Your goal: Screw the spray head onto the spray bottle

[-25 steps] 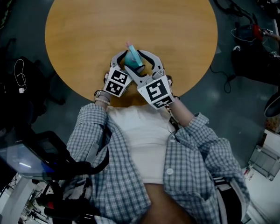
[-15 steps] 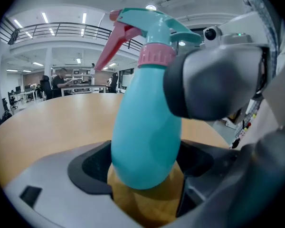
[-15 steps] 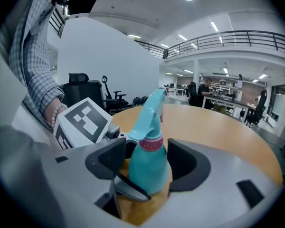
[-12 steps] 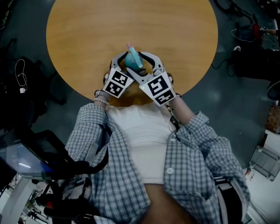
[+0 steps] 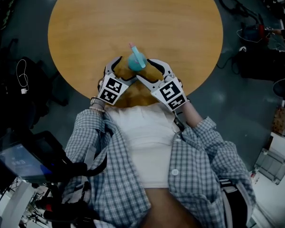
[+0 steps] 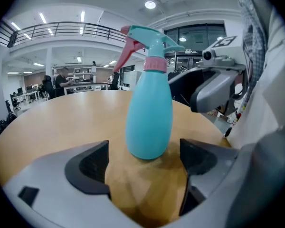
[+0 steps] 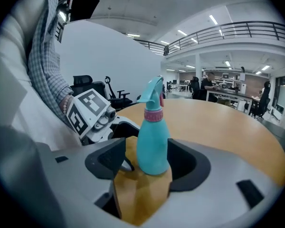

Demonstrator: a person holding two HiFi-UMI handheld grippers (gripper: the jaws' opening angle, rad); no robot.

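A teal spray bottle [image 5: 135, 61] stands upright on the round wooden table [image 5: 133, 13], near its front edge. Its teal spray head [image 6: 149, 34], with pink trigger and pink collar, sits on the neck. My left gripper [image 5: 119, 71] is at the bottle's left and my right gripper [image 5: 149, 71] at its right. Both have just been opening and now stand open. In the left gripper view the bottle [image 6: 149, 113] stands just past the left gripper [image 6: 145, 163], untouched. In the right gripper view the bottle [image 7: 153, 137] stands between the tips of the right gripper [image 7: 145, 163], with no pad pressing on it.
The table's front edge lies just under both grippers. Dark floor surrounds the table, with bags and cables [image 5: 249, 32] at the right and a cable [image 5: 20, 75] at the left. Office desks and a person [image 7: 210, 87] show far behind.
Both grippers have let go of the bottle, opened and drawn apart, the left to the left and the right to the right and lower. The bottle now stands alone.
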